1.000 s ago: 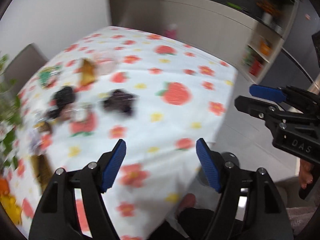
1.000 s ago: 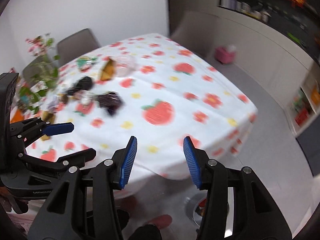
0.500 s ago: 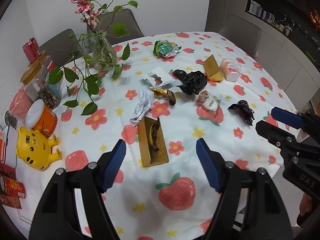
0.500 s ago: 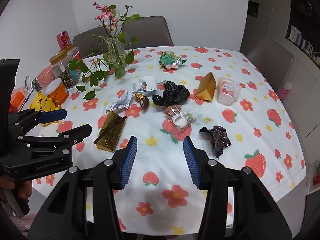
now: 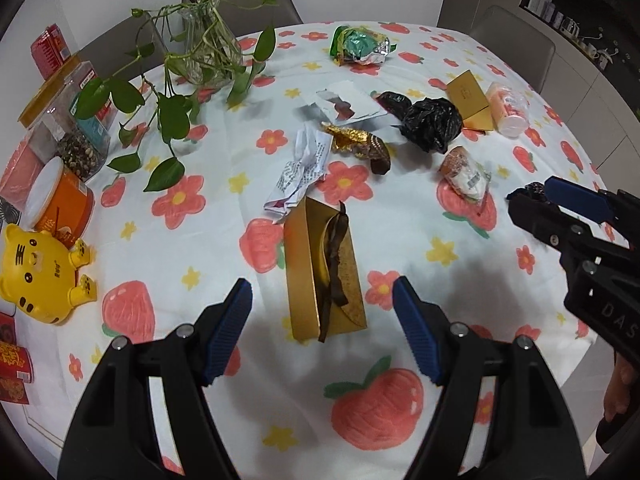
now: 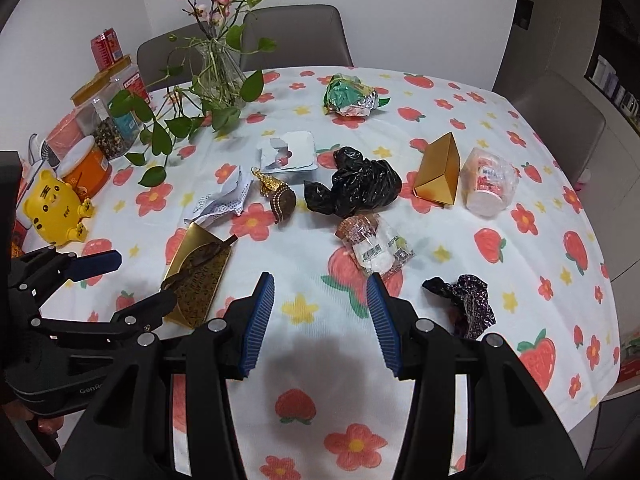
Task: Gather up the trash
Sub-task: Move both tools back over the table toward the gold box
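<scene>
Trash lies scattered on the flowered tablecloth point(image 5: 208, 240). A flat gold box with a brown ribbon point(image 5: 326, 268) lies just ahead of my left gripper point(image 5: 322, 320), which is open and empty; the box also shows in the right wrist view point(image 6: 198, 276). My right gripper point(image 6: 320, 316) is open and empty above the cloth, near a clear snack wrapper point(image 6: 374, 248) and a dark purple wrapper point(image 6: 466, 300). Farther off lie a black plastic bag point(image 6: 356, 188), crumpled paper point(image 5: 304, 168), a gold foil wrapper point(image 5: 360, 144), a gold prism box point(image 6: 438, 174), a pink cup point(image 6: 488, 186), a torn white packet point(image 6: 288, 156) and a green foil bag point(image 6: 350, 96).
A glass vase with trailing leaves point(image 6: 218, 72) stands at the back left. A yellow tiger figure point(image 5: 40, 272), an orange tub point(image 5: 60, 204) and jars point(image 5: 76, 136) line the left edge. Grey chairs point(image 6: 296, 36) stand behind the table. The table edge drops off at right.
Both views swung up from the table's edge and floor to face the whole tabletop. Both grippers have since moved closer to the table; the gold box now looms larger ahead of the left one.
</scene>
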Demonstrator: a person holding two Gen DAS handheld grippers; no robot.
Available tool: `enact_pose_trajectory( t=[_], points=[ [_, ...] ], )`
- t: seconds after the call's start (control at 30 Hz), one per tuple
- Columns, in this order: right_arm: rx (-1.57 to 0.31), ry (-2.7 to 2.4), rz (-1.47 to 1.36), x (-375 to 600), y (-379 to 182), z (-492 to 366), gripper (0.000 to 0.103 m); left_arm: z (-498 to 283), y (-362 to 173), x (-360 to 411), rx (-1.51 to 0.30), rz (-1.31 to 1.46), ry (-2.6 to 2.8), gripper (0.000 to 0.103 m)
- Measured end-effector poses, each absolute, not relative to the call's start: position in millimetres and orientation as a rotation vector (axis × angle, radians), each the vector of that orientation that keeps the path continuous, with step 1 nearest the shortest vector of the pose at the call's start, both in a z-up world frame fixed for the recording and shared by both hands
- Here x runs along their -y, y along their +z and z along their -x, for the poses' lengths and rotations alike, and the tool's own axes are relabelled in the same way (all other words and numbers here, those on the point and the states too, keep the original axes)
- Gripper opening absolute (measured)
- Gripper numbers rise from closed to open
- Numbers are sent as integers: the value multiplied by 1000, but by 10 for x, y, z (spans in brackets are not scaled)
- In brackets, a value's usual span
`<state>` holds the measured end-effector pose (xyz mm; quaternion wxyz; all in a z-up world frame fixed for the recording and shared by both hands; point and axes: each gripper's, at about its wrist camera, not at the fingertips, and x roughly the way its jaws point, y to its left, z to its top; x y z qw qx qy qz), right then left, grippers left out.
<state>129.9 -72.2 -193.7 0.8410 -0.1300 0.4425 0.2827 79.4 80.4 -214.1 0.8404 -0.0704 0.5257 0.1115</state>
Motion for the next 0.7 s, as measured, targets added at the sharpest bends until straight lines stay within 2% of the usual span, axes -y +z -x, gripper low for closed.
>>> enact_pose_trajectory(
  t=[0.4,0.63,0.67,0.7],
  points=[
    [-956,599,377,480,-2427,-1913,47,-1032,-2594,-994,-1200,239,256,73],
    [-986,595,411,443,-2638,-2108,47,-1063,-2736,-967,-1219,236,255,60],
    [-990,598,417,440,-2657,-2116,45,-1063,-2733,-958,-1214,229,257,57],
    [-990,596,422,440,-2667,-2119,37,-1063,-2733,-963,-1212,235,256,57]
  ],
)
